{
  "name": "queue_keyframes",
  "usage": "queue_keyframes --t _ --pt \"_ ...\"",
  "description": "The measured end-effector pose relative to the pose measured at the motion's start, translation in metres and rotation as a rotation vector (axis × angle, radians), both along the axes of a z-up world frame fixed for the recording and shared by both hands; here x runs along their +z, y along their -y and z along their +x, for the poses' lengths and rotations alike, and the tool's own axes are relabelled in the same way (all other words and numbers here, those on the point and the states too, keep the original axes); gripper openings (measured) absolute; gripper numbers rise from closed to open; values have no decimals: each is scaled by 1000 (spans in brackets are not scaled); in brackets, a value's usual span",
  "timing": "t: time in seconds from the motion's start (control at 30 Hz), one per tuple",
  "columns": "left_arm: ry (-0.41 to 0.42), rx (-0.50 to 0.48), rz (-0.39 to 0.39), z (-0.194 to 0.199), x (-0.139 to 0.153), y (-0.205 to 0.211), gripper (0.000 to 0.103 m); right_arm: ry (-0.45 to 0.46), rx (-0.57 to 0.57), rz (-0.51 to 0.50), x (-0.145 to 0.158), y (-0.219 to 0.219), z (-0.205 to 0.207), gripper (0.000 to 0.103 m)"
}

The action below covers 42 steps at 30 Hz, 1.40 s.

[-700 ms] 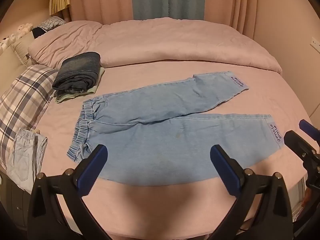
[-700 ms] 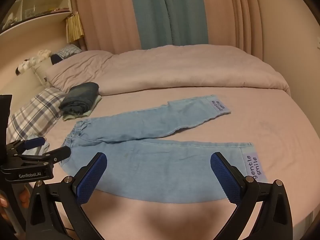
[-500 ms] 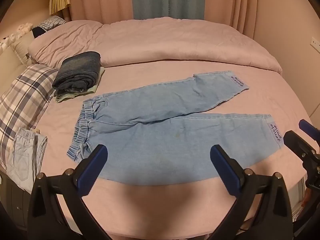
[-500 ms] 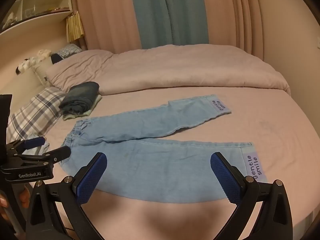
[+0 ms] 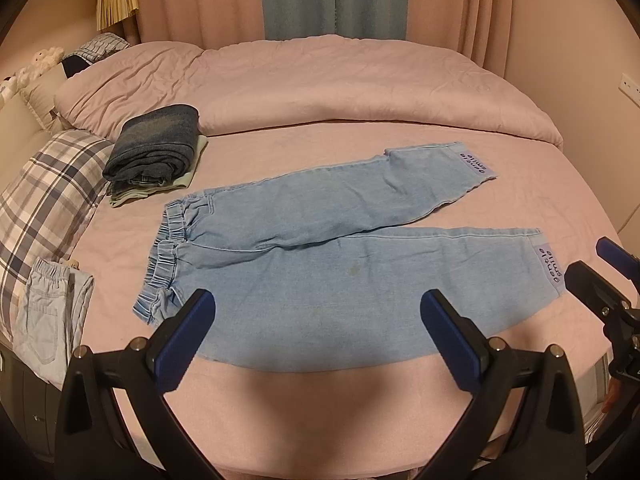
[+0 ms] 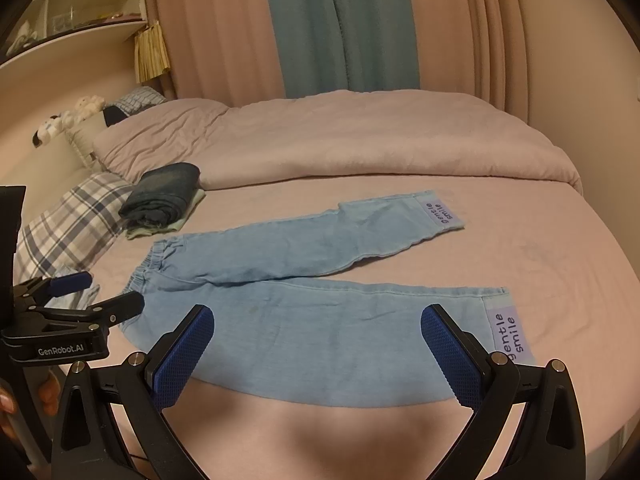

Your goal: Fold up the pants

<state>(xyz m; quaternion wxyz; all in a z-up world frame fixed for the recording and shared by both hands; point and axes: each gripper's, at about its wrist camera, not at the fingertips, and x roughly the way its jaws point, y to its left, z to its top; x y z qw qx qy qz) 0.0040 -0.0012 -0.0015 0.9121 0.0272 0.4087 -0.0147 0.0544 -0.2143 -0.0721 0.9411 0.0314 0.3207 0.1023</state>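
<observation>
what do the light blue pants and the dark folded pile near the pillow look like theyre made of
Light blue pants: likely soft washed denim, matte, with faded tone, stitched seams and a gathered elastic waistband. Dark folded pile: seemingly heavier dark denim, matte, with mottled fading and thick rolled folds.

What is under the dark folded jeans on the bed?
Under the dark folded jeans lies a pale green folded cloth. Only its edge shows; the jeans cover the rest.
</observation>
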Motion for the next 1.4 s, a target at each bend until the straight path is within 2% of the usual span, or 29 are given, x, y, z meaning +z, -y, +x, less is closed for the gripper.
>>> queue_keyframes --t 0.7,1.13,1.3,1.4 --pt "-8 -5 7 -4 -2 0 103 -2 1 0 -1 -1 -1 103" --pt "-13 -8 52 -4 -3 1 103 -5 2 -2 -1 -2 -1 103" --pt "3 -11 22 -2 -10 -4 103 -15 6 -5 -6 -5 -2 103" --pt "-14 -3 -73 4 -19 -21 103 -40 22 -7 -16 -11 1 103"
